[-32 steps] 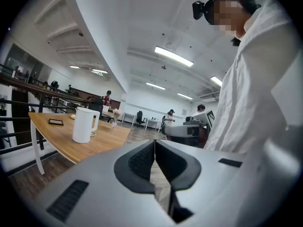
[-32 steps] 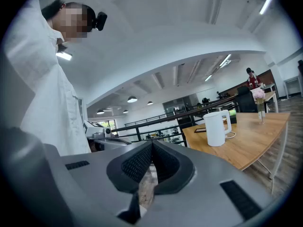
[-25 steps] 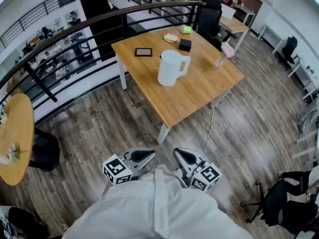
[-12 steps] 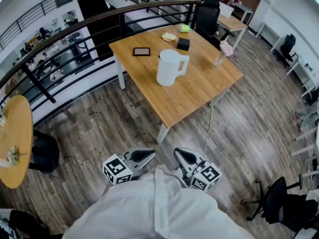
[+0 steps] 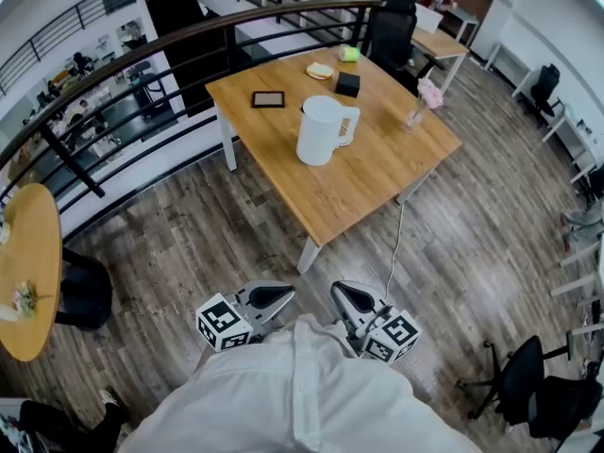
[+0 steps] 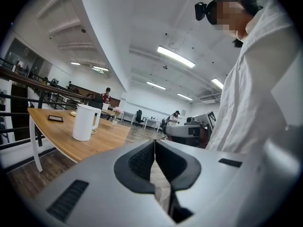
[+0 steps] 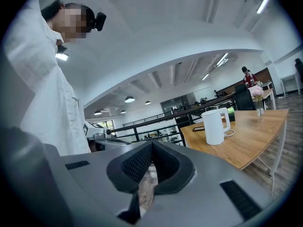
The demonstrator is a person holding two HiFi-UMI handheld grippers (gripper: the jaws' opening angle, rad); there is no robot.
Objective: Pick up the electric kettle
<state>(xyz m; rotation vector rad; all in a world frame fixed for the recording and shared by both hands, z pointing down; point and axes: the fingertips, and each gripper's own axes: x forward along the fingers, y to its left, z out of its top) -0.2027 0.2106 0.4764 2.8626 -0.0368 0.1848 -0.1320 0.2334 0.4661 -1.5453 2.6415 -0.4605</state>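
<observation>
A white electric kettle [image 5: 323, 130] stands upright near the middle of a wooden table [image 5: 377, 192], handle to the right; it also shows as the kettle [image 6: 85, 122] and the kettle [image 7: 214, 126]. Both grippers are held close to the person's white-shirted body, far from the table over the floor. My left gripper [image 5: 280, 295] is shut, its tips meeting with nothing between them [image 6: 154, 142]. My right gripper [image 5: 342, 293] is shut and empty too [image 7: 151, 144].
On the table lie a dark tablet [image 5: 268, 99], a black box [image 5: 348, 84], a plate [image 5: 321, 70], a green object [image 5: 352, 54] and a pink flower vase [image 5: 420, 101]. A railing [image 5: 142, 83] borders the left. A cable [image 5: 394, 243] hangs off the table. Office chairs [image 5: 543, 399] stand right.
The head view has shifted slightly; table and kettle sit a little further left and up in the picture. Both grippers stay where they were.
</observation>
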